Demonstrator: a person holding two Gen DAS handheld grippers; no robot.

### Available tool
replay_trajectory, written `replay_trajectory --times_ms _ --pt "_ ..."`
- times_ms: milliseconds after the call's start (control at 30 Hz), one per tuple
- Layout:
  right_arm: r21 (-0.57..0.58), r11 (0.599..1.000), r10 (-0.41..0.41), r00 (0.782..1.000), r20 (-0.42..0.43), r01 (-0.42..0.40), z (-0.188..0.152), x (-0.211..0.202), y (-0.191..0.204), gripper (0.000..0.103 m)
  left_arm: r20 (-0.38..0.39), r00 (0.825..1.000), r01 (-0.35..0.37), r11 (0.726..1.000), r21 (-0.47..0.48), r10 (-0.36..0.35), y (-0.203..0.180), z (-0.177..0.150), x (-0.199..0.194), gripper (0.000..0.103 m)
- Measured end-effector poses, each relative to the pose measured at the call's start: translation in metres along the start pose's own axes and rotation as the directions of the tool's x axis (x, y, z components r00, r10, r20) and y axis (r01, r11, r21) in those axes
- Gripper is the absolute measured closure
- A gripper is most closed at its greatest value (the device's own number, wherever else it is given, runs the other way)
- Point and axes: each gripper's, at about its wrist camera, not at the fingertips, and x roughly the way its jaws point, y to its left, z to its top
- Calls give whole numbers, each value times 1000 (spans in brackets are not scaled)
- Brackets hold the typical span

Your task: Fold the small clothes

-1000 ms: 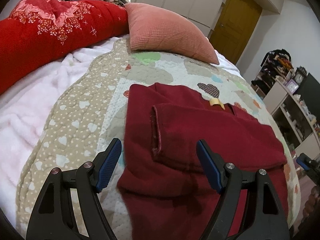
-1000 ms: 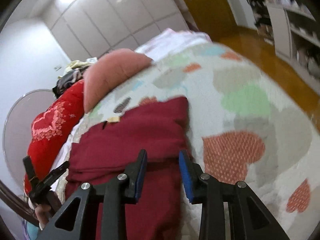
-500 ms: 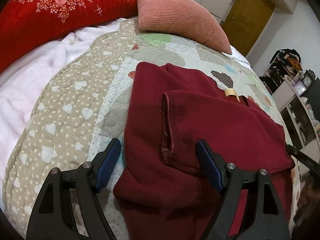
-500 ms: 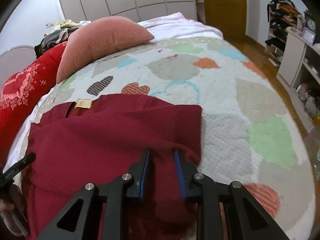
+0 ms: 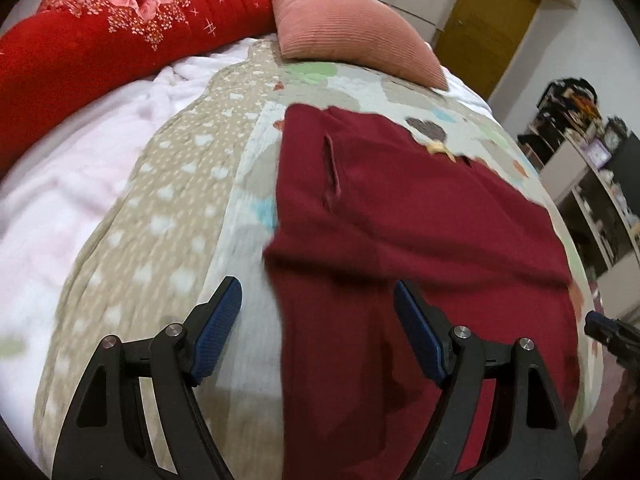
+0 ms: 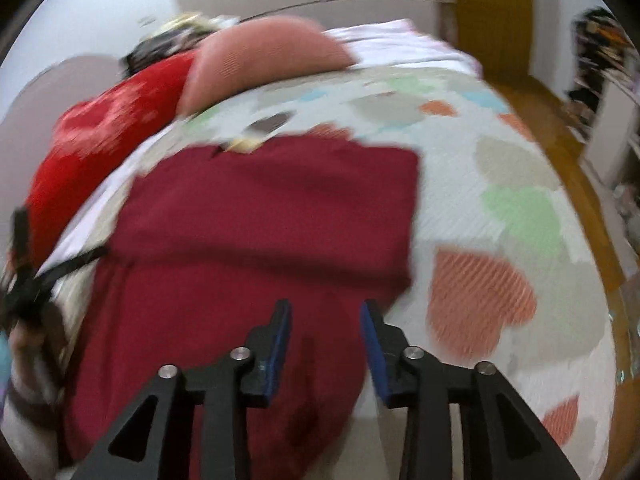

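A dark red garment lies flat on the heart-patterned quilt, with its sleeves folded in over the body and a tan neck label at the far end. My left gripper is open and empty, held above the garment's near left edge. In the right wrist view the garment fills the middle. My right gripper is partly open and empty, just above the near right part of the cloth. The right gripper's tip also shows at the right edge of the left wrist view.
A red floral bolster and a pink corduroy pillow lie at the head of the bed. A white fleece blanket lies to the left. Shelves and a yellow door stand to the right, beyond the bed's edge.
My right gripper has opened, let go of the folded sleeve and drawn back. My left gripper has shifted left and back a little. The sleeve now lies flat on the garment.
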Motion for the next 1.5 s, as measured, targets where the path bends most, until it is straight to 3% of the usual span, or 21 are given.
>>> replay_trajectory --times_ms 100,167,333,533,700,867,1033,1167,1500 --pt "-66 994 80 996 -47 -83 -31 -11 21 66 -18 999 -33 998 52 34 -5 -22 -15 24" --pt "-117 989 76 993 -90 -86 -45 -6 32 66 -19 999 -44 997 67 45 -7 -34 -24 24" --pt "-222 974 -82 988 -132 51 -86 -10 30 66 -23 1000 -17 999 47 18 -4 -65 -52 24" --pt "-121 980 -175 977 -120 161 -111 -47 -17 66 -47 999 0 1000 -2 0 3 -91 -66 24" --pt "-14 999 -39 997 -73 38 -120 -66 -25 65 -63 998 1 1000 -27 -2 4 -105 -69 24" --pt "12 998 59 991 -116 -58 -130 -45 -17 62 -51 998 -41 999 7 42 0 -117 -76 24" --pt "10 997 79 991 -111 -78 -139 -37 -4 60 -51 997 -54 998 12 54 2 -125 -80 24" --pt "48 990 139 984 -115 -135 -141 -40 -7 59 -51 997 -53 998 14 54 3 -128 -82 24" --pt "54 987 158 978 -134 -152 -147 -39 -4 55 -61 997 -54 998 15 55 4 -135 -86 24"
